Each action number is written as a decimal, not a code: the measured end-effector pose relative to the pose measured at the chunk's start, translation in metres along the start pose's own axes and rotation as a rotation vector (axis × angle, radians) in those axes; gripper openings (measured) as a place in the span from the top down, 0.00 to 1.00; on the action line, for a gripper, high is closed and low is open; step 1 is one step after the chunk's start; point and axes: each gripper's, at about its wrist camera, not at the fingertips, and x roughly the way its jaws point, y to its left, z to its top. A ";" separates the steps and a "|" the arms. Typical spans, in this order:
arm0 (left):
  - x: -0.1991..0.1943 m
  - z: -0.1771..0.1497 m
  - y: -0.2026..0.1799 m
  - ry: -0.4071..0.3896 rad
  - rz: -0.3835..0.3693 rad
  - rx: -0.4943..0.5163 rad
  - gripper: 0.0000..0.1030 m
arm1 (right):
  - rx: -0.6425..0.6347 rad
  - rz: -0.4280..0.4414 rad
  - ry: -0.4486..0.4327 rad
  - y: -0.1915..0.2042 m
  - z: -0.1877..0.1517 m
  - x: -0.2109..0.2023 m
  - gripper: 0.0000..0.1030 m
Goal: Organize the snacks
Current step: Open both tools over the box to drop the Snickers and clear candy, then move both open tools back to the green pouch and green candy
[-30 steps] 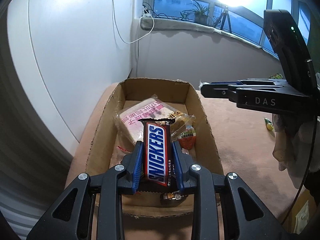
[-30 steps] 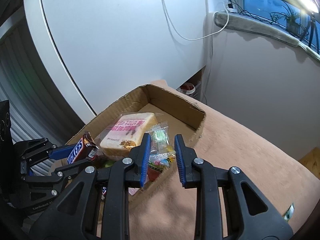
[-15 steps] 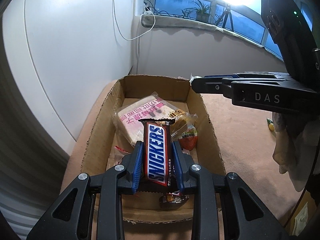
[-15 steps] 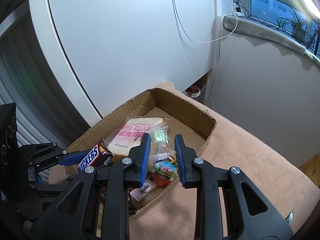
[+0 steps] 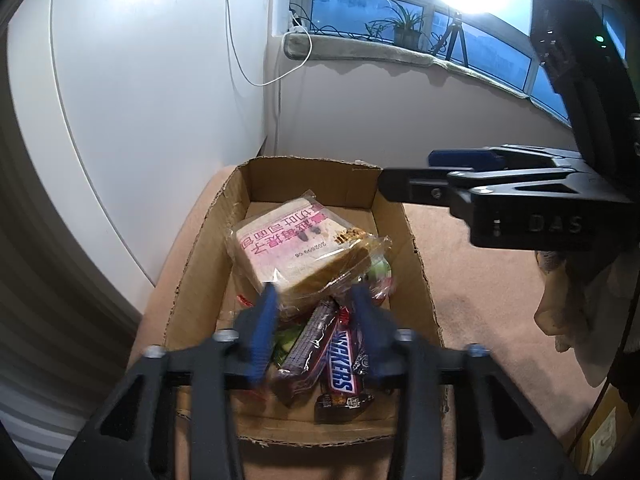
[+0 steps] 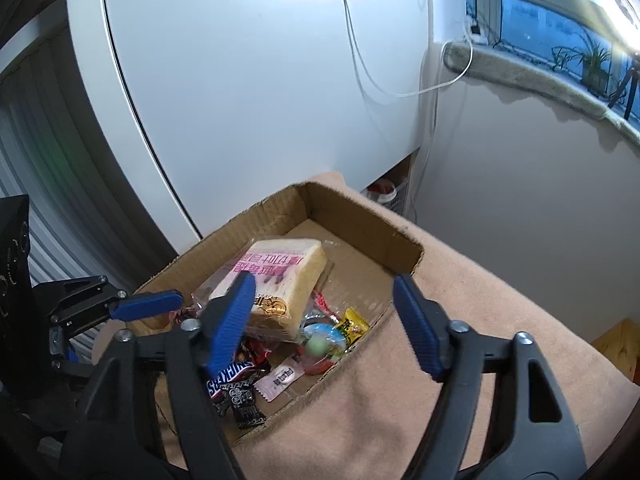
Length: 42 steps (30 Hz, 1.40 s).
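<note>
- The Snickers (image 5: 345,374) lies in the box (image 5: 418,268) at its near end, beside a purple bar (image 5: 308,340) and below the bread pack (image 5: 298,252); the left gripper (image 5: 316,330) has just been opening and stands apart over it, nothing pressed between its pads.
- The right gripper (image 6: 324,320) has just been opening too; it gapes wide above the box's near side, and the small candy bag (image 6: 326,340) lies loose under it.
- To finish the drop well, I judge both claws should lift straight up before swinging off, so no wrapper edge catches a pad.
- Wrappers are glossy, crinkly film, slippery and thin; the bars are flat and stiff, the bread soft and squashable under clear plastic.
- The box is shallow corrugated card with ragged torn rims, sitting on a fuzzy peach cloth (image 6: 460,320).
</note>
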 end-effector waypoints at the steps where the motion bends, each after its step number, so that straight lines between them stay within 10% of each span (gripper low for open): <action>1: -0.001 0.000 0.000 -0.003 0.001 0.000 0.56 | 0.005 -0.002 -0.002 -0.001 0.000 -0.002 0.28; 19: -0.009 0.015 -0.079 -0.069 -0.125 0.061 0.56 | 0.094 -0.126 -0.040 -0.100 -0.061 -0.097 0.28; 30: 0.027 0.012 -0.162 -0.010 -0.256 0.137 0.56 | 0.245 -0.227 0.114 -0.217 -0.123 -0.119 0.28; 42: 0.054 0.004 -0.215 0.047 -0.316 0.189 0.56 | 0.313 -0.135 0.244 -0.255 -0.144 -0.070 0.56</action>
